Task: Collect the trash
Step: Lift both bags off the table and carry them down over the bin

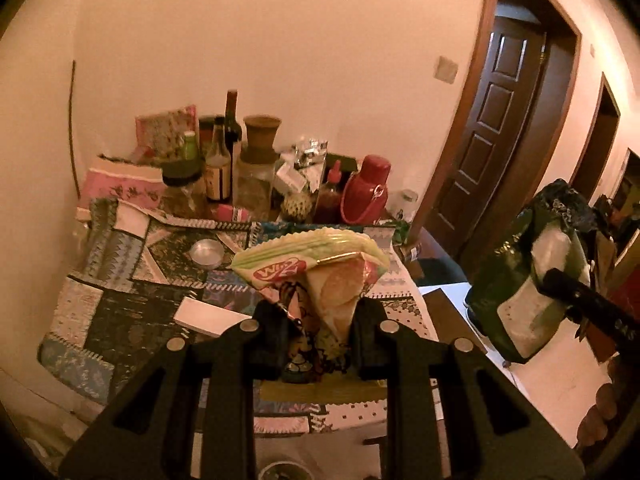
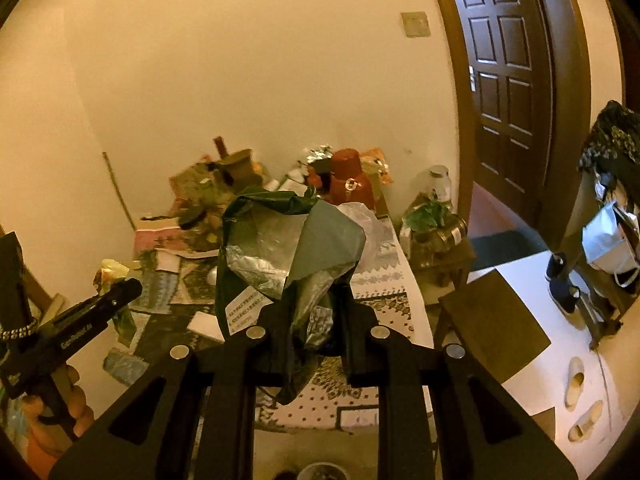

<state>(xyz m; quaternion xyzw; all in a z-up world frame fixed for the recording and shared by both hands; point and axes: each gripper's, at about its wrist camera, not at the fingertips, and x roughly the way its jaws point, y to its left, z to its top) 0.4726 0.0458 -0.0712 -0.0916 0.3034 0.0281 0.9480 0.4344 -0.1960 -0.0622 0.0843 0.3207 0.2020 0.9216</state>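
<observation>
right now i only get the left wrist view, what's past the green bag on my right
Observer: A stool stands by the table's end, holding cans and a plant.
Operator: is the right gripper shut on the bag
Observer: Yes, the right gripper pinches the bag at its crumpled lower end.
Operator: floor beyond it ok
Observer: Slippers lie on the tiles by a rack.
</observation>
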